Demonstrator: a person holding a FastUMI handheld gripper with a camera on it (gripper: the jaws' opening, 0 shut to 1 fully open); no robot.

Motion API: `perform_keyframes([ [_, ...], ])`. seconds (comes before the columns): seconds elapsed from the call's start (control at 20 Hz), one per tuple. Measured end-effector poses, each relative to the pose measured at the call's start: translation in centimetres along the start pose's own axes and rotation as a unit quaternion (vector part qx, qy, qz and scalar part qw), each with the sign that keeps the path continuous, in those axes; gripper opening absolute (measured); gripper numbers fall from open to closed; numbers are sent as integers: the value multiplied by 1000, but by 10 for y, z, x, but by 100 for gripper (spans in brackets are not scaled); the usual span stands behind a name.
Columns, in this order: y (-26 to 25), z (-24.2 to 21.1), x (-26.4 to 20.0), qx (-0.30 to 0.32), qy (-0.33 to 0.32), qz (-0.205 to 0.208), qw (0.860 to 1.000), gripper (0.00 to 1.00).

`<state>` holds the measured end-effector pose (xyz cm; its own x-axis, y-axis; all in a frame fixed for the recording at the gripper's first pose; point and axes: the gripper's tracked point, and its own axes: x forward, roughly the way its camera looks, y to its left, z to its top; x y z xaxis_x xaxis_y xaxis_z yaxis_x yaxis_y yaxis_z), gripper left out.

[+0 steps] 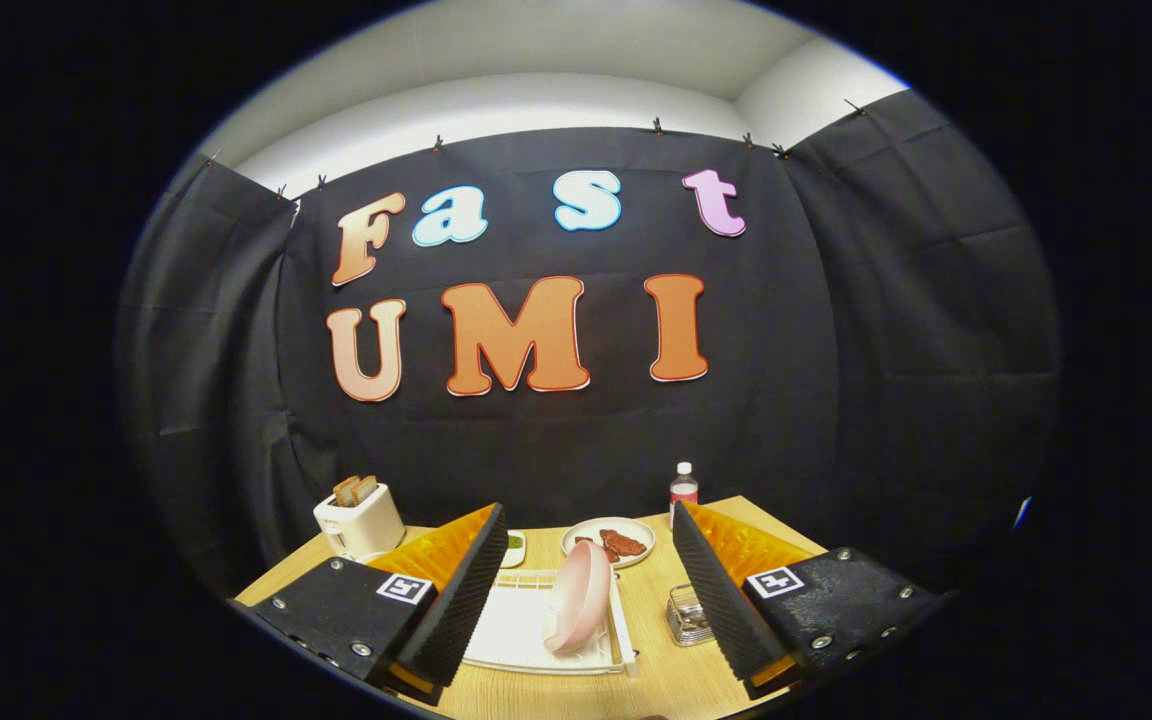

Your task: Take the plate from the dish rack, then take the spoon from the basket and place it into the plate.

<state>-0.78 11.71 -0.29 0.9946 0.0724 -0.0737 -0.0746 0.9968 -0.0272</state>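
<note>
Two fingers of the gripper (pixel 583 590) stand wide apart and hold nothing; the space between them is free. Between them, a little ahead, a pink plate (pixel 577 596) stands on its edge, tilted, in a white dish rack (pixel 519 632). The left finger covers the left part of the rack, so its full shape cannot be seen. Just beside the right finger there is a small metal basket (pixel 688 618); its right side is hidden by the finger, and I cannot tell if a spoon lies in it. Beyond the rack, a white plate with dark red food (pixel 609 541) rests on the wooden table (pixel 652 590). A toaster (pixel 359 520) with bread stands far left, and a bottle (pixel 683 490) stands at the back edge. A small green thing behind the left finger is too hidden to name.
</note>
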Motion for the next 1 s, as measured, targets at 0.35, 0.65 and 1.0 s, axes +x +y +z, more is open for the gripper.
perform_keyframes([
  [0.35,-5,-23,34,-28,44,-6,999,99],
  [0.65,-4,-64,81,-42,112,-4,993,99],
  [1.0,-8,-134,116,-67,204,-21,977,99],
])
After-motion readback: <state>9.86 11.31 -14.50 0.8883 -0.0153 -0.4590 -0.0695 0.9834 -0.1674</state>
